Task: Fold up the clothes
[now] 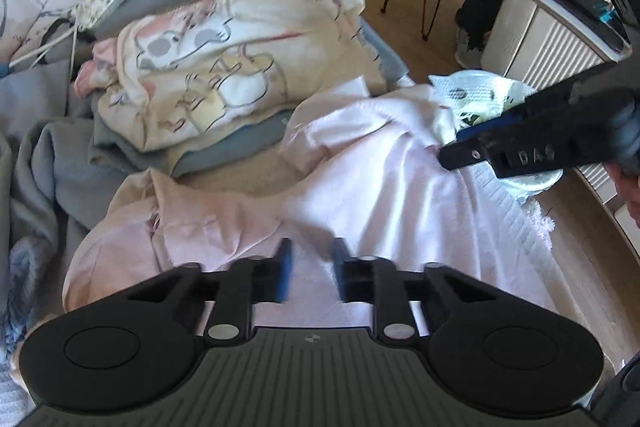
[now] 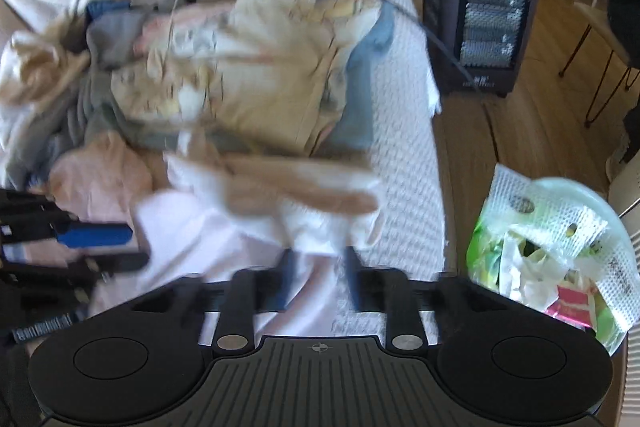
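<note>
On the bed, left view: the left gripper (image 1: 310,269) is a little open over the pink cloth (image 1: 360,179), holding nothing.
Right gripper (image 1: 450,155): it reaches in from the right, over the cloth.
Right view: its fingers are apart over the cloth's edge; grip unclear.
Behind: a cream cartoon blanket (image 1: 224,67).

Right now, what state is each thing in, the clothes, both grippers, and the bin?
Pink garment: spread out, rumpled, not yet folded.
Cartoon-print garment: loosely bundled on grey pile.
Left gripper: open, empty, over pink garment.
Right gripper: open, empty.
Bin: full of rubbish.
</note>
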